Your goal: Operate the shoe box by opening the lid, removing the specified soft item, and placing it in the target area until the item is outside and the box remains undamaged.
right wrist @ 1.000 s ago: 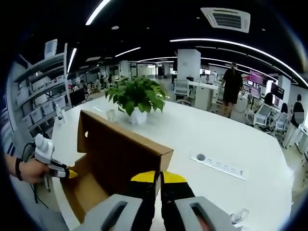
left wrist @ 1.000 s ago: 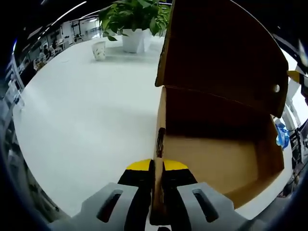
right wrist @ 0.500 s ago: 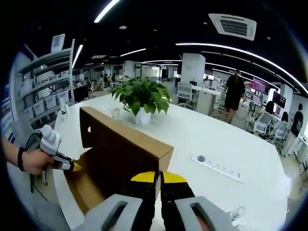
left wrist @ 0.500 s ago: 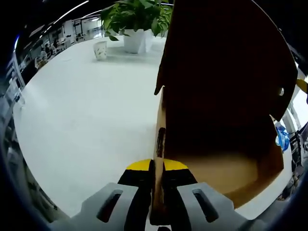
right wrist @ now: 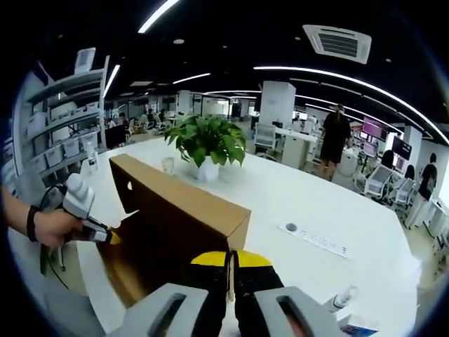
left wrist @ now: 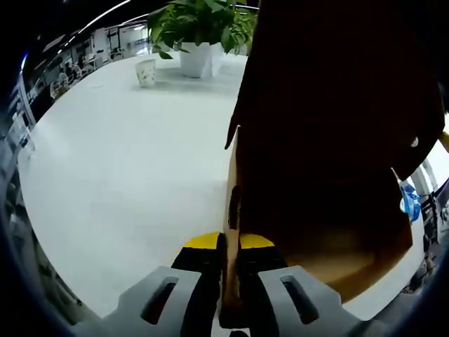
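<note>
Pinching the shoe box [left wrist: 316, 232] by its near side wall, your left gripper [left wrist: 229, 247] has its jaws closed on the cardboard edge, holding the box steady on the white surface [left wrist: 119, 161]. Your right gripper [right wrist: 229, 265] has its jaws shut on the front edge of the lid [right wrist: 186, 200], which stands tilted over the box. A potted plant [right wrist: 205, 144] sits at the surface's far edge. The box interior is in shadow, so you cannot tell whether the soft item is inside. Pulling the lid too far back, or squeezing the wall harder, could crease or tear the cardboard.
</note>
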A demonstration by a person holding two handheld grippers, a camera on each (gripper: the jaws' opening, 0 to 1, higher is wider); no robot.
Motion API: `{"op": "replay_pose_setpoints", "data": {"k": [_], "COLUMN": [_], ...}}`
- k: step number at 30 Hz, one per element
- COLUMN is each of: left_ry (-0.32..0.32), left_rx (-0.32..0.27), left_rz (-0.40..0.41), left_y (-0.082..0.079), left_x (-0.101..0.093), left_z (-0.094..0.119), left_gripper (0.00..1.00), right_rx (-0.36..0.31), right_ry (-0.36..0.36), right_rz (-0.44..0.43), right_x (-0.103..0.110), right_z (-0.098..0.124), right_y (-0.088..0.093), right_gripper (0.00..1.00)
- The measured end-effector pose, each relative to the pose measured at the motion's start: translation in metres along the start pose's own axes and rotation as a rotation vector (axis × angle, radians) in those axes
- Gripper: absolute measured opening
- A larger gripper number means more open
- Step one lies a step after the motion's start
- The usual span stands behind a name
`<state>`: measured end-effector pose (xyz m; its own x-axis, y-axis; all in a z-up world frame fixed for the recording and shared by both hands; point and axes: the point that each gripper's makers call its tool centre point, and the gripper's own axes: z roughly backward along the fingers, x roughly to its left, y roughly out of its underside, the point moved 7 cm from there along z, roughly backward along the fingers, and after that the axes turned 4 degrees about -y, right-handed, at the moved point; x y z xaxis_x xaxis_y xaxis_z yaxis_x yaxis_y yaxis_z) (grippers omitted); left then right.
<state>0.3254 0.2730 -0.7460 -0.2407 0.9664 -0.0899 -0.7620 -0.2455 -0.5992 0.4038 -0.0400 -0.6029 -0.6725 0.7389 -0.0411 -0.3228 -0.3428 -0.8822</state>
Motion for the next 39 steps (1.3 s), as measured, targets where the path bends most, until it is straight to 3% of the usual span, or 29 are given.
{"op": "replay_pose_setpoints", "data": {"k": [11,23,31,34,39], "left_ry": [0.056,0.232,0.271,0.288,0.284], "left_rx": [-0.006,-0.032,-0.056,-0.071,-0.108], "left_rz": [-0.006,-0.019,-0.088,-0.079,-0.107], "left_y": [-0.001,-0.004,-0.007,-0.009,-0.015], "left_x": [0.003,0.010,0.010,0.011,0.015], "left_z": [-0.001,-0.008,-0.009,-0.006,0.003], "left_gripper": [0.06,0.14,0.17,0.17,0.17], "right_rx": [-0.019,-0.021,-0.019,-0.013,-0.011], "right_ry": [0.010,0.010,0.009,0.010,0.008], "right_rz": [0.000,-0.010,-0.014,0.001,-0.005], "right_x": [0.011,0.018,0.023,0.025,0.026], "right_z": [0.010,0.015,0.017,0.018,0.019], "right_y": [0.015,0.026,0.033,0.034,0.036], "right_gripper": [0.00,0.00,0.00,0.00,0.00]}}
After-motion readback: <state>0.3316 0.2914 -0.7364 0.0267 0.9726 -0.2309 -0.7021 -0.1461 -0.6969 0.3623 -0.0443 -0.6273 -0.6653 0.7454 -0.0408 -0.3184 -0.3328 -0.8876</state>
